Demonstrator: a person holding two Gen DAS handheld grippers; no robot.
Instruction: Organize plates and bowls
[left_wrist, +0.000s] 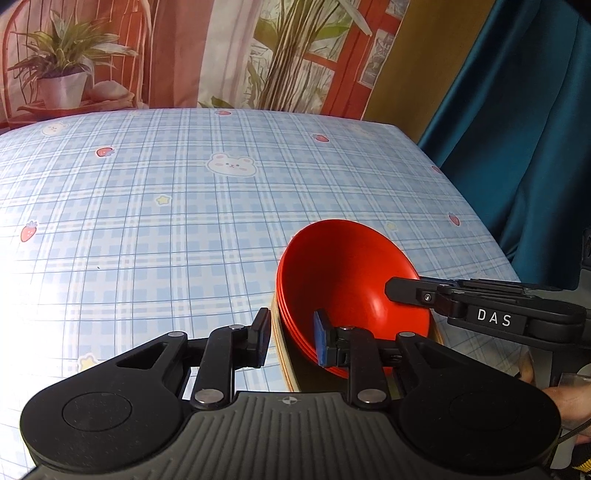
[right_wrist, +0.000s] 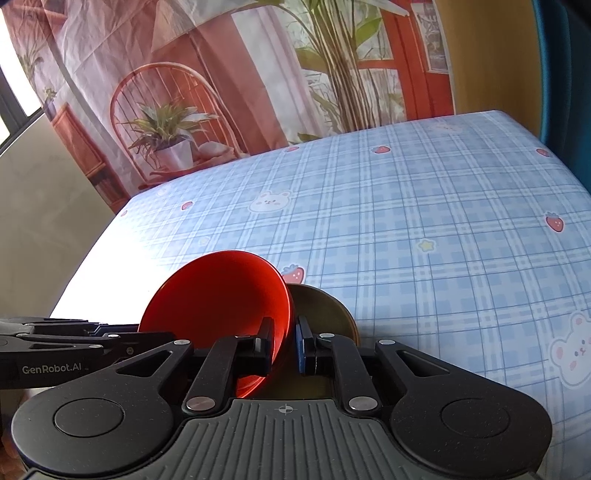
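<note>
A stack of red bowls (left_wrist: 347, 280) sits tilted on a stack of tan plates (left_wrist: 282, 362) near the table's front right. My left gripper (left_wrist: 293, 338) straddles the left rims of bowls and plates, jaws a little apart. My right gripper (right_wrist: 284, 341) is closed on the right rim of the red bowls (right_wrist: 218, 299), one finger inside, one outside. A brown plate (right_wrist: 325, 310) lies under the bowls. The right gripper's finger also shows in the left wrist view (left_wrist: 406, 290), inside the bowl.
The table has a blue plaid cloth (left_wrist: 166, 206) with bears and strawberries. A printed backdrop (left_wrist: 184, 51) hangs behind it and a teal curtain (left_wrist: 524, 129) hangs at the right. The table's right edge runs close to the bowls.
</note>
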